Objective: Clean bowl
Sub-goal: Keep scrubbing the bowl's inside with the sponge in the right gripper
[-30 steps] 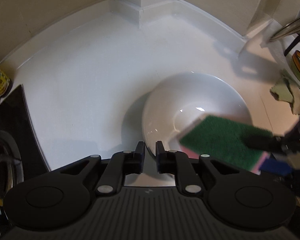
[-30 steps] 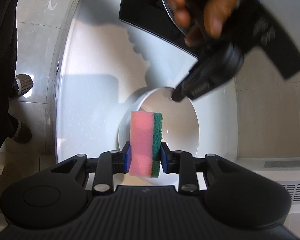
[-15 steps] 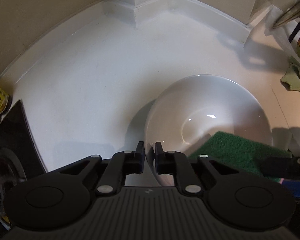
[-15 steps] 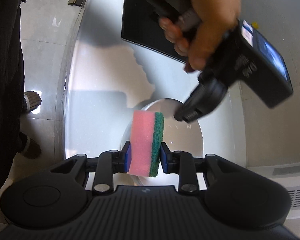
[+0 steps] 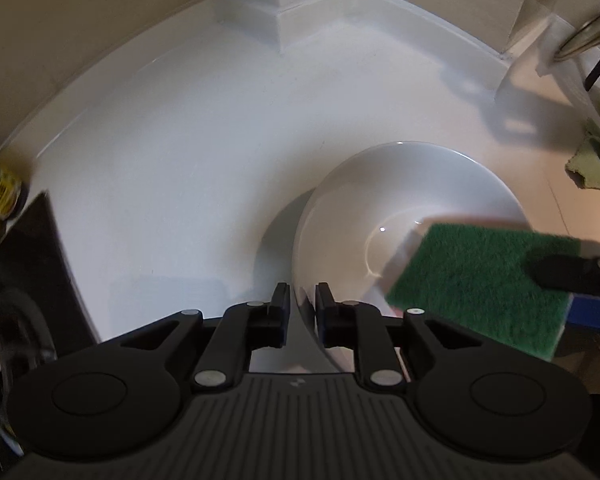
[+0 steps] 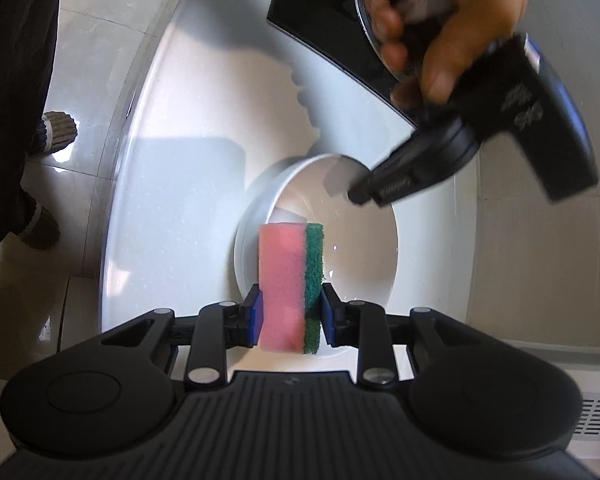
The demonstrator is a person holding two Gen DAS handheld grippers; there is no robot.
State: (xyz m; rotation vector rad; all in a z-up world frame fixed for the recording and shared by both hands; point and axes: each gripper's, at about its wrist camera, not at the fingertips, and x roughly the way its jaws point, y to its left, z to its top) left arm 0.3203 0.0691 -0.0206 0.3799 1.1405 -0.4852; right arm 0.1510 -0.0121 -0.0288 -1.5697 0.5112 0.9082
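Left wrist view: we note the left gripper [image 5: 302, 303] opening, its jaws astride the glossy white bowl [image 5: 384, 200] rim, wider than half a second ago.

Right wrist view: the right gripper [image 6: 287, 312] clamps a pink-and-green sponge [image 6: 289, 280] over the bowl on the smooth white bench [image 6: 187, 184].

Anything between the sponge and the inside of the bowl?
Nothing visible. The right gripper holds the sponge just over the bowl, whose inside is bare. The left gripper straddles the near rim, jaws opening.
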